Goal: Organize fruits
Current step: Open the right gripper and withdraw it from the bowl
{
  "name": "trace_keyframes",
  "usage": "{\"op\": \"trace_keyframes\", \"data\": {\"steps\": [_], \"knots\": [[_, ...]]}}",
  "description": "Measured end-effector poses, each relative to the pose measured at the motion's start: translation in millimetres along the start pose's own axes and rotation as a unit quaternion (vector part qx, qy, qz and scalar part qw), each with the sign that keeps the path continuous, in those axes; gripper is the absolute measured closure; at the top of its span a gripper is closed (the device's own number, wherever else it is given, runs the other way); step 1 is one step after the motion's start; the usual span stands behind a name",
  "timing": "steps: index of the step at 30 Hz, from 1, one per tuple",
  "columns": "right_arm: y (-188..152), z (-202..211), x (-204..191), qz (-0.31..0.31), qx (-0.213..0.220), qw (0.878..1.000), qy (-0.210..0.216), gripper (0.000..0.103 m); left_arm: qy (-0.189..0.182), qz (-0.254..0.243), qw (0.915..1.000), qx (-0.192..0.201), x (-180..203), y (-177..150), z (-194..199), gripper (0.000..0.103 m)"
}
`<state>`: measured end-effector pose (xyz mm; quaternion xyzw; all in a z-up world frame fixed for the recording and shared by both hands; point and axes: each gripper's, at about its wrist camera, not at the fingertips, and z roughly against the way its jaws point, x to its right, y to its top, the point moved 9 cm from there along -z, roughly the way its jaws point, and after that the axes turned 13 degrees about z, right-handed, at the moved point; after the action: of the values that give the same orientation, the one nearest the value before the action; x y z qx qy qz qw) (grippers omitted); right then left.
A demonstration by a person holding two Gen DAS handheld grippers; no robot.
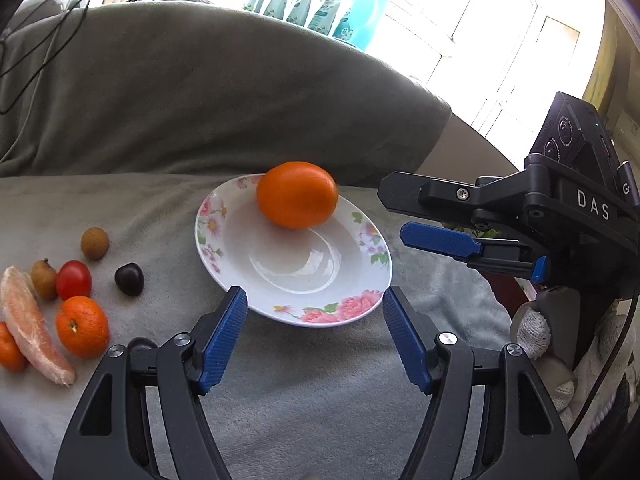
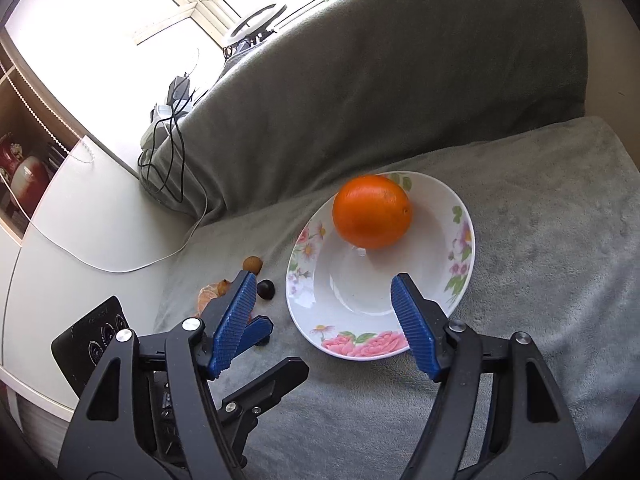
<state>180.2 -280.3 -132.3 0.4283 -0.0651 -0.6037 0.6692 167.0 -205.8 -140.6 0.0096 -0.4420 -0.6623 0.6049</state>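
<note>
A white floral plate lies on the grey blanket with one big orange at its far rim. Left of the plate lie a brown longan, a dark cherry, a red tomato, a small brown fruit, a mandarin and a peeled citrus segment. My left gripper is open and empty at the plate's near rim. My right gripper is open and empty over the plate's near part; it also shows in the left wrist view.
A grey-covered sofa back rises behind the plate. A white table with cables and a black device stands to the left. Another mandarin lies at the far left edge.
</note>
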Motion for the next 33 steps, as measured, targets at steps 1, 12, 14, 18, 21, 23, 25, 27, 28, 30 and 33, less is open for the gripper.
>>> {"op": "trace_keyframes", "data": {"steps": [1, 12, 14, 18, 21, 23, 25, 27, 28, 30, 33], "knots": [[-1.2, 0.6, -0.3, 0.003, 0.0, 1.0, -0.005, 0.03, 0.002, -0.001, 1.0, 0.002, -1.3, 0.3, 2.1, 0.033], [-10.7, 12.9, -2.8, 0.036, 0.011, 0.997, -0.062, 0.029, 0.019, 0.002, 0.9995, 0.025, -21.7, 5.6, 28.0, 0.033], [-10.8, 15.2, -4.6, 0.042, 0.015, 0.997, -0.067, 0.029, 0.019, 0.001, 0.9993, 0.032, -24.3, 5.4, 33.9, 0.032], [-10.9, 20.8, -10.2, 0.045, 0.031, 0.996, -0.073, 0.029, 0.021, 0.004, 0.9987, 0.046, -31.7, 4.9, 49.2, 0.032], [-10.9, 23.5, -15.6, 0.049, 0.041, 0.995, -0.076, 0.029, 0.025, 0.005, 0.9984, 0.05, -36.4, 3.2, 57.7, 0.032], [-10.7, 22.1, -21.1, 0.058, 0.039, 0.995, -0.075, 0.029, 0.029, 0.007, 0.9982, 0.052, -40.2, 1.5, 63.9, 0.032], [-10.8, 20.4, -26.2, 0.067, 0.036, 0.994, -0.074, 0.029, 0.033, 0.012, 0.998, 0.052, -46.3, -1.8, 70.9, 0.032], [-10.1, 18.1, -30.7, 0.076, 0.033, 0.994, -0.076, 0.024, 0.037, 0.02, 0.9977, 0.053, -54.7, -4.1, 78.9, 0.032], [-9.6, 17.3, -33.1, 0.08, 0.034, 0.993, -0.074, 0.019, 0.039, 0.024, 0.9975, 0.054, -58.7, -5.2, 82.8, 0.032], [-8.8, 14.3, -37.9, 0.087, 0.031, 0.993, -0.071, 0.016, 0.047, 0.029, 0.9967, 0.059, -66.2, -7.4, 89.2, 0.032], [-8.7, 7.7, -50.1, 0.107, 0.015, 0.992, -0.061, 0.016, 0.059, 0.04, 0.9953, 0.065, -78.4, -11.5, 99.4, 0.032]]}}
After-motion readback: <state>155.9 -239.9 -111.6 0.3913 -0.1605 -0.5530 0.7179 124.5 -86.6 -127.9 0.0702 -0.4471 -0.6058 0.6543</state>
